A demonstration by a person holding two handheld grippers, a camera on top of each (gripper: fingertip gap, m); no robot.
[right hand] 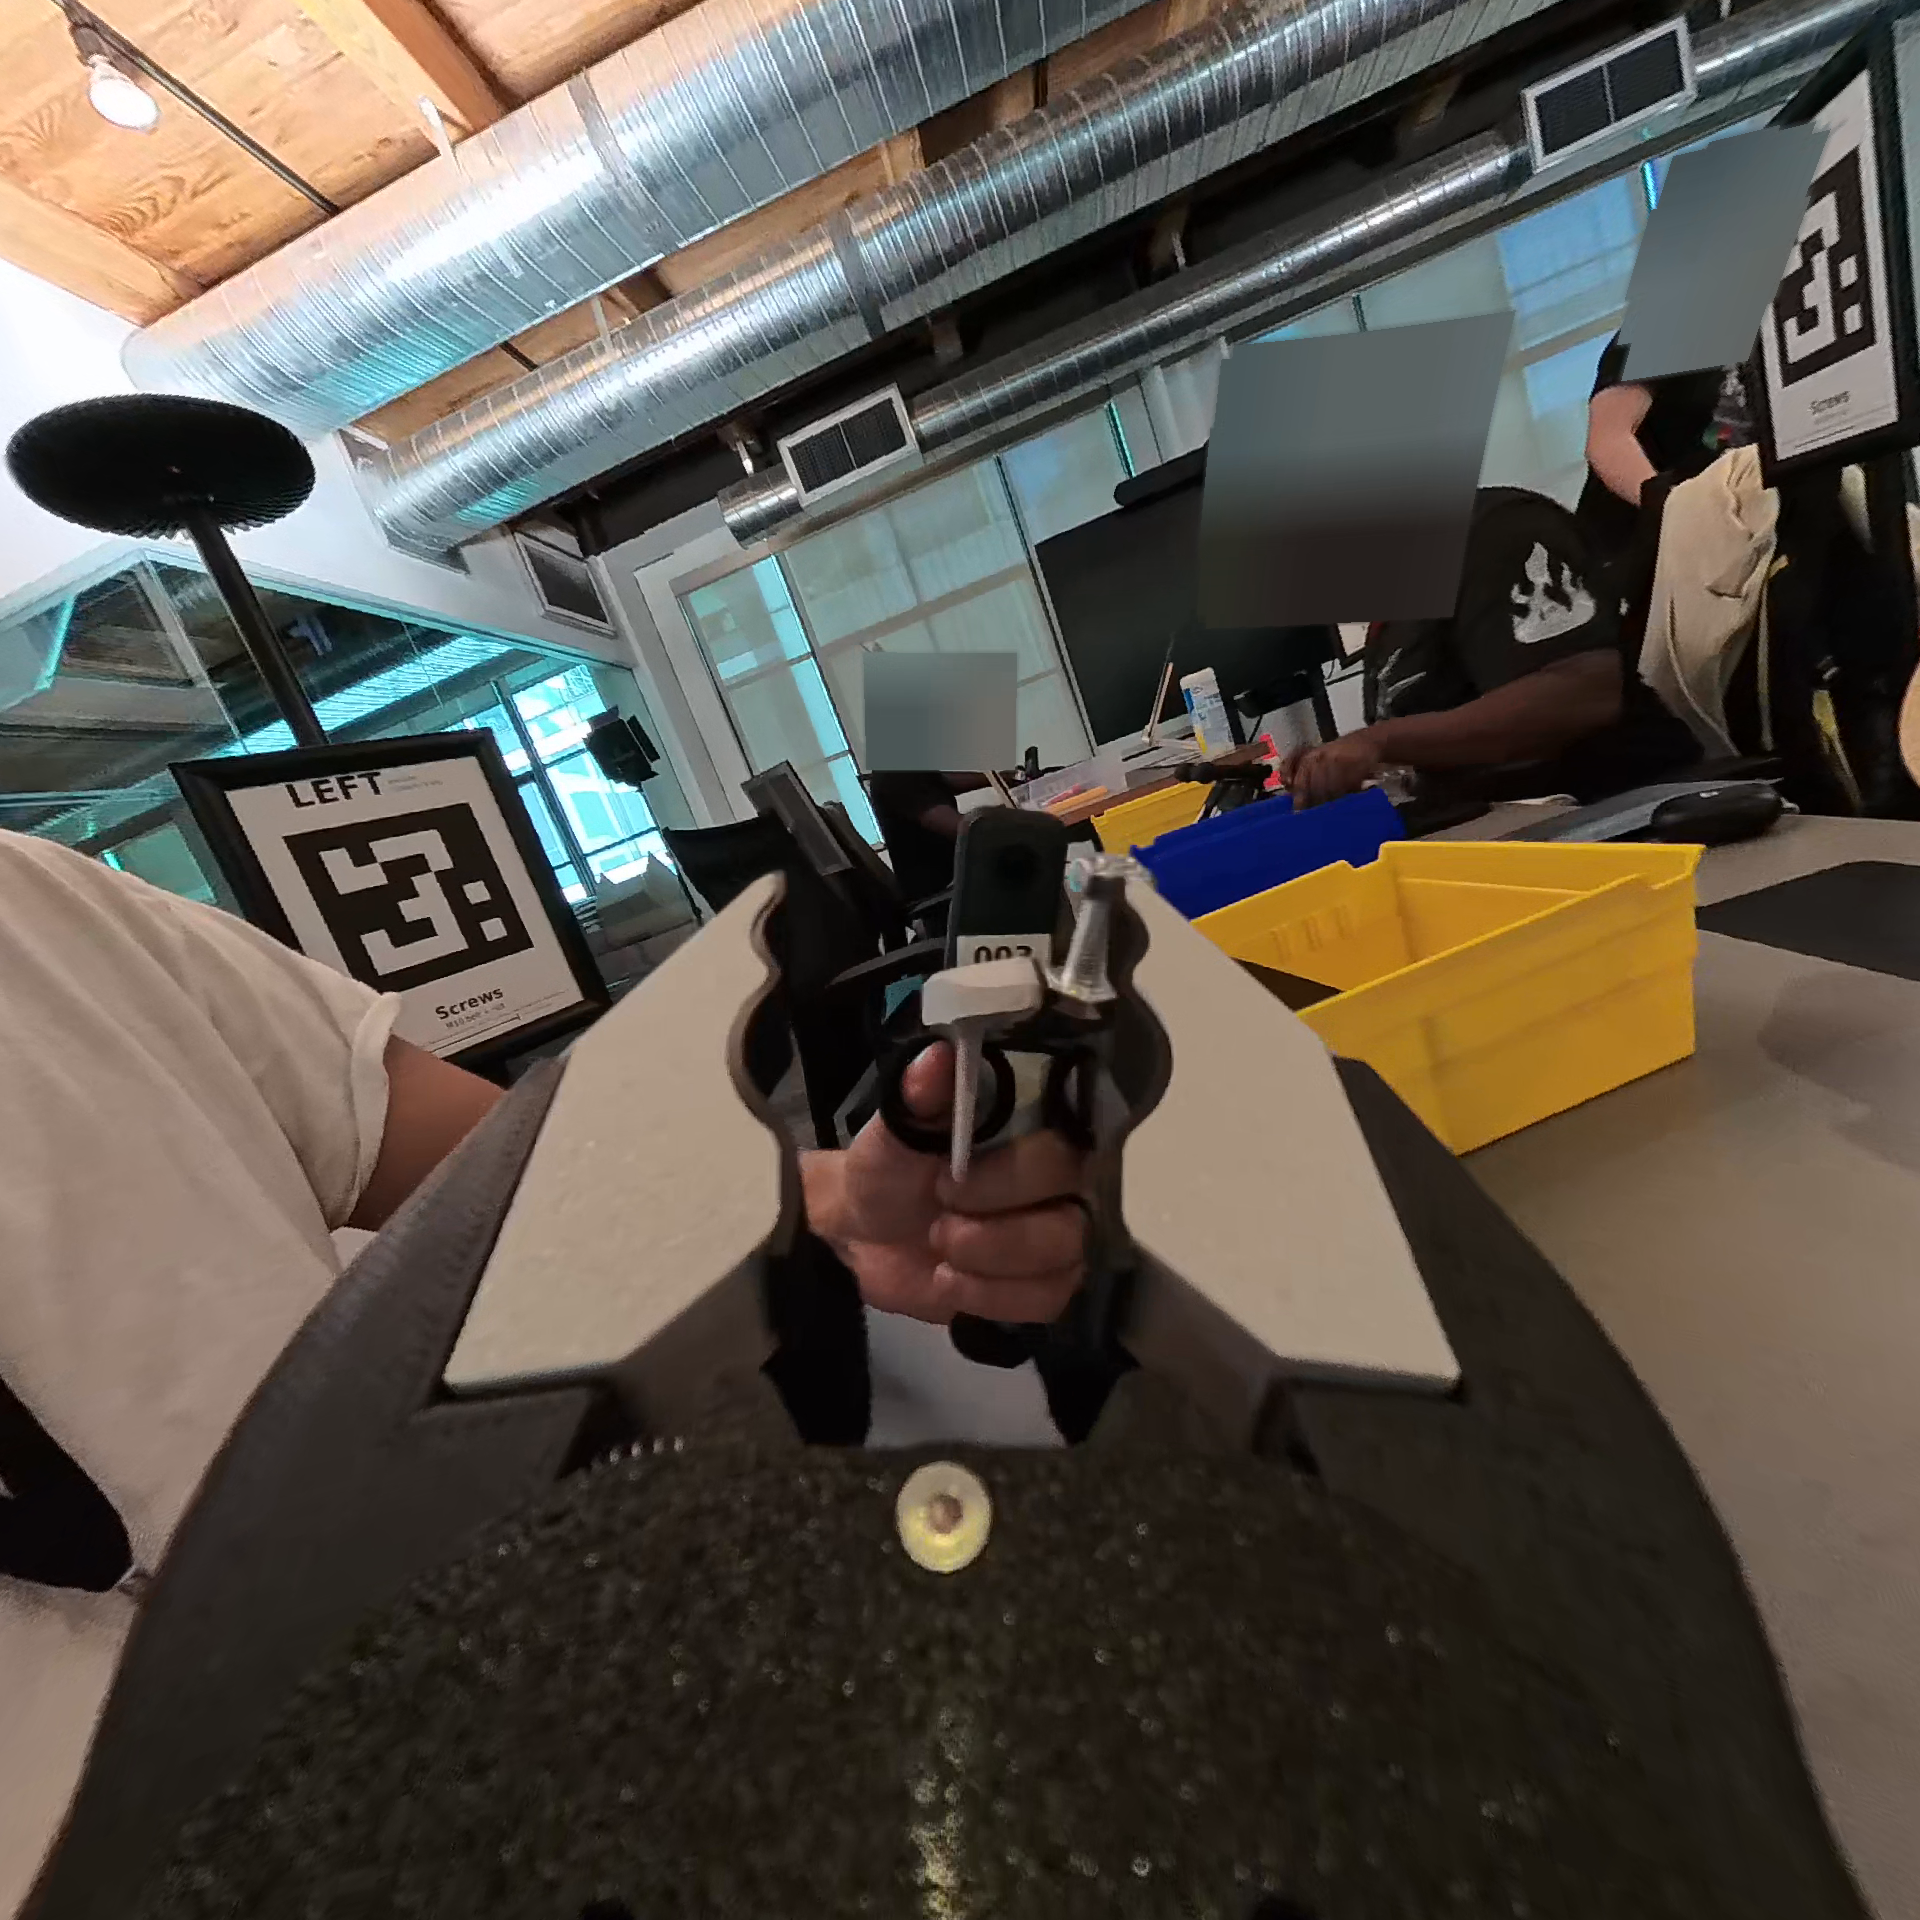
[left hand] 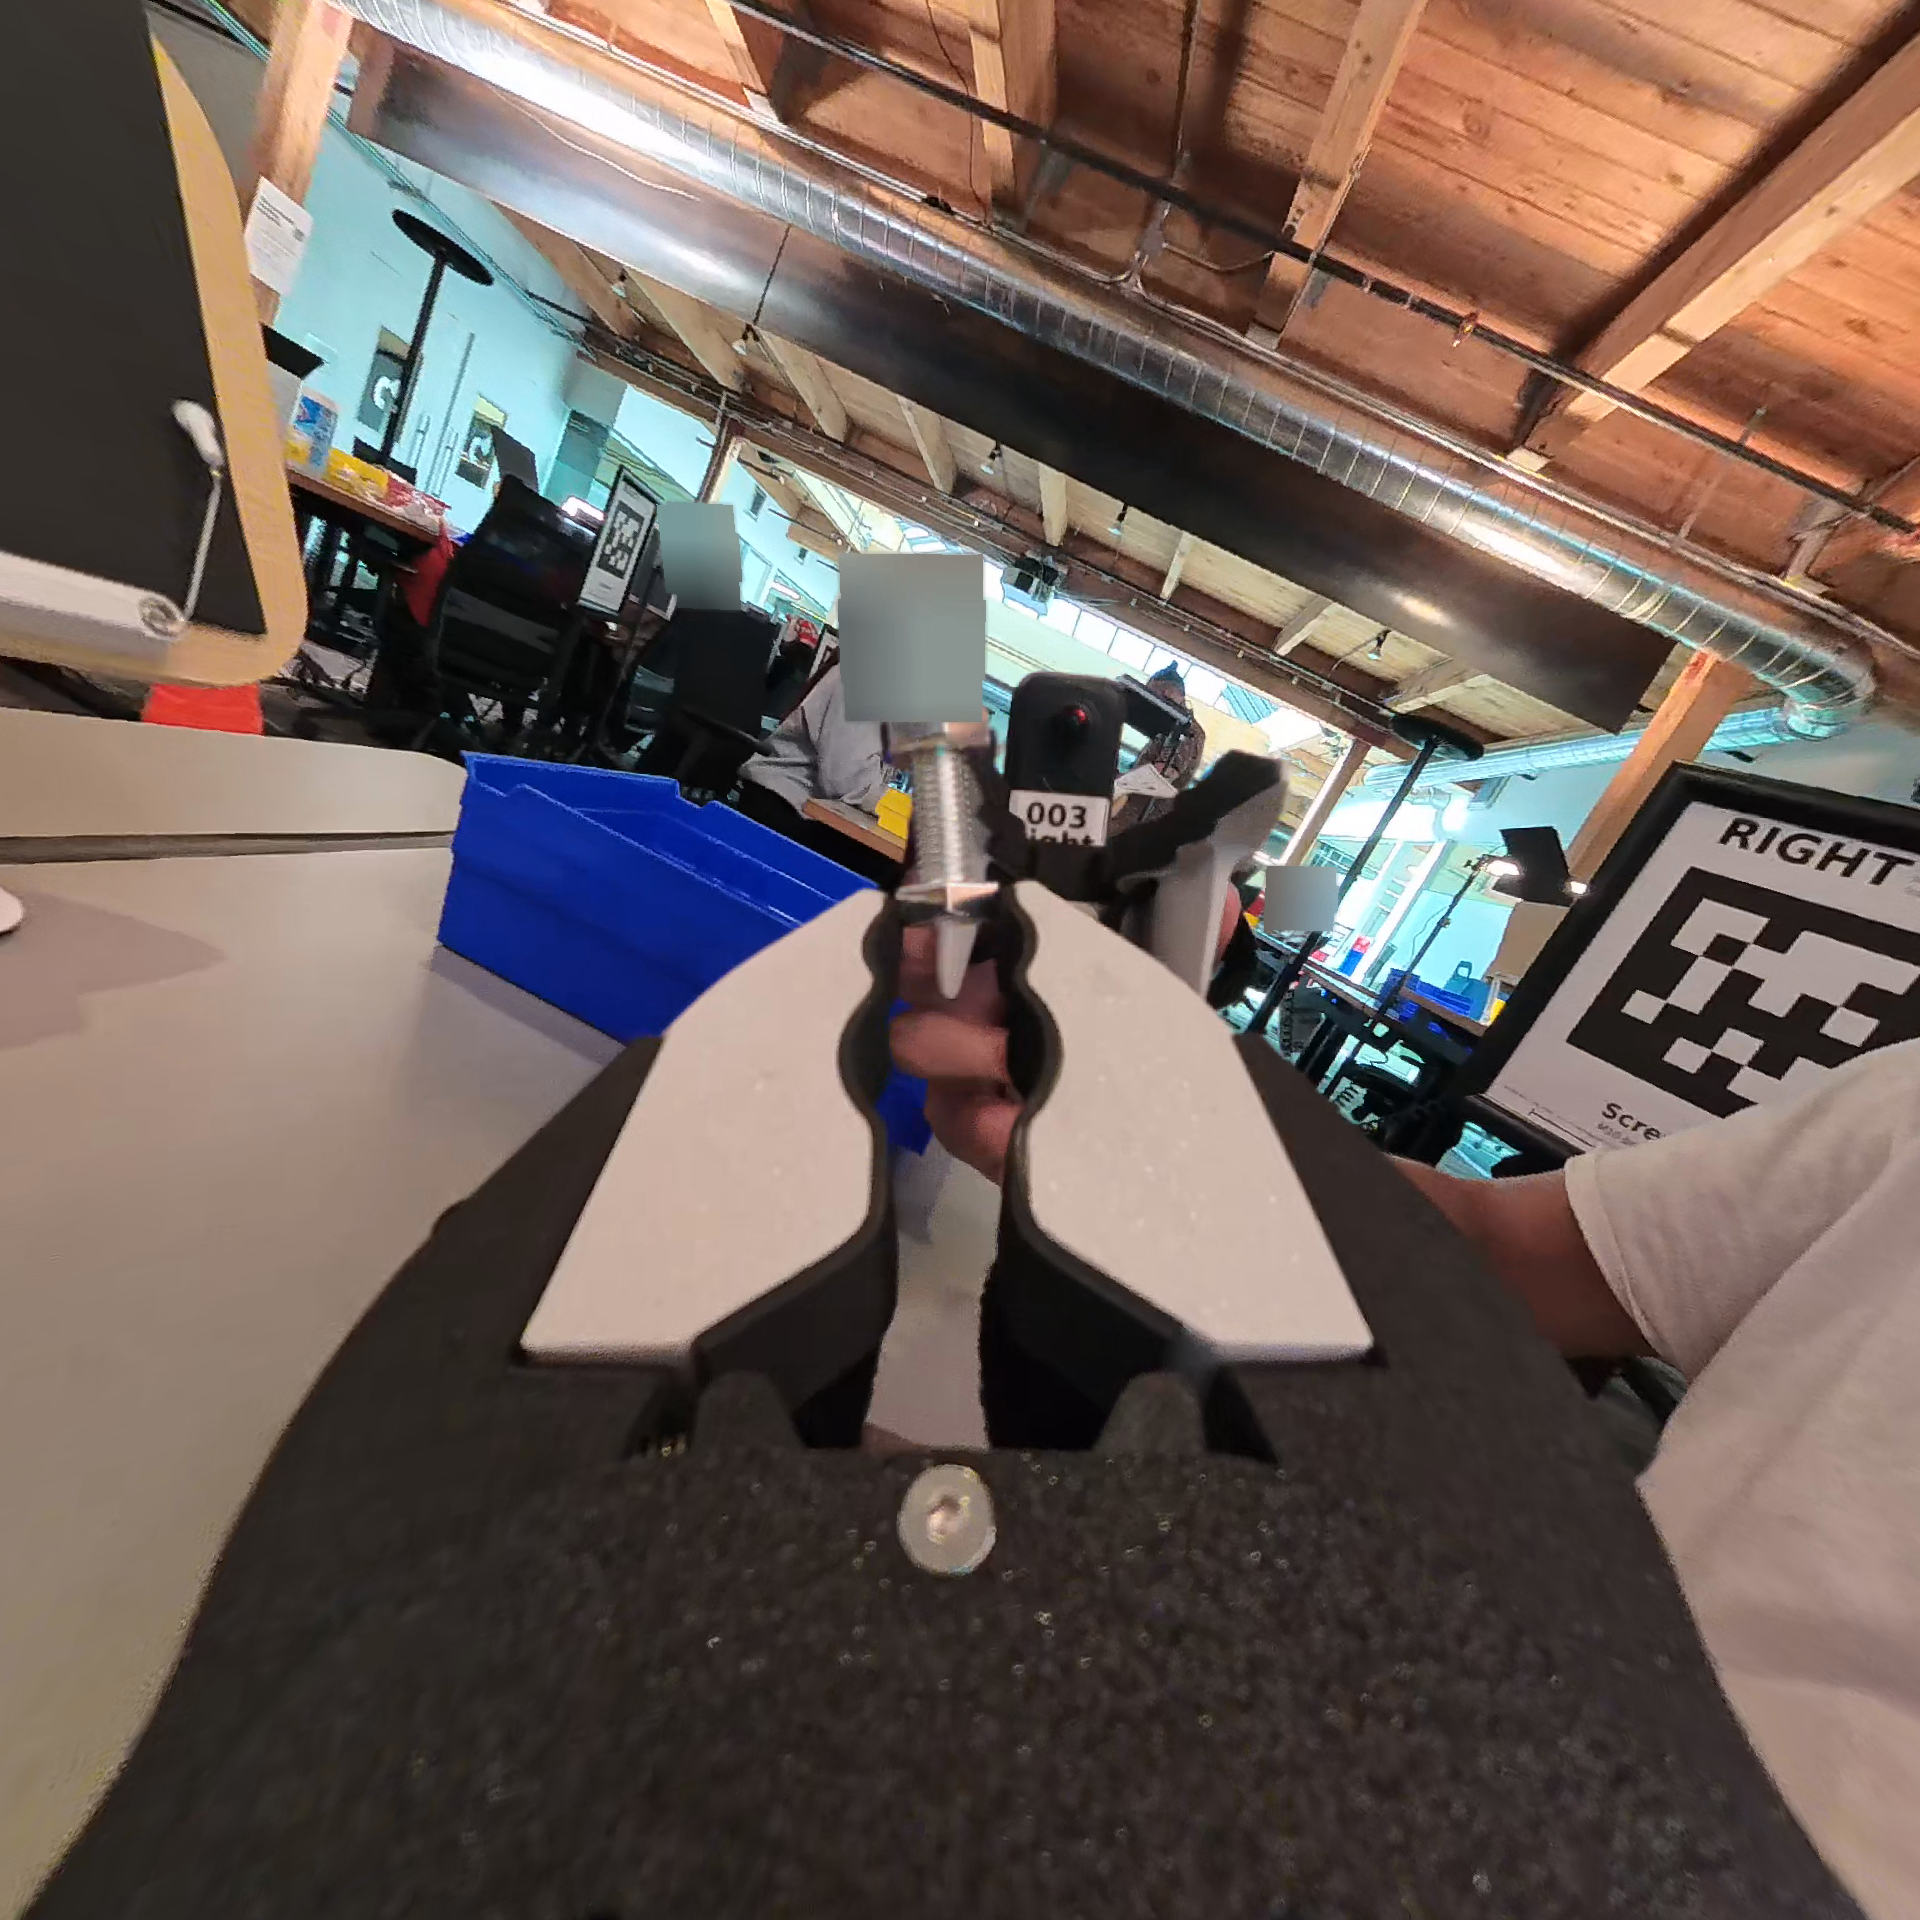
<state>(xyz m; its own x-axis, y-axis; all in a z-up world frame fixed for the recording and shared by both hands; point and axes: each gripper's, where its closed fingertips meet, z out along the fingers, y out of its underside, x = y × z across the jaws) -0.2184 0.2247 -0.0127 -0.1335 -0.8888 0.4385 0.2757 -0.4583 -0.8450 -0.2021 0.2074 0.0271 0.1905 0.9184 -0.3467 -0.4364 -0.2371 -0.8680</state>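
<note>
- The left gripper (left hand: 948, 906) pinches a silver bolt (left hand: 943, 821) by its head, shank pointing up.
- The right gripper (right hand: 951, 914) stands open, its fingers (right hand: 1174, 935) beside that bolt.
- A blue bin (left hand: 623, 894) sits left of the bolt.
- A yellow bin (right hand: 1507, 966) sits right of it.

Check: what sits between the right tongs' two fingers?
Right wrist view: a silver bolt, gripped at its lower end by the left tongs; the person's hand shows behind them.
</note>
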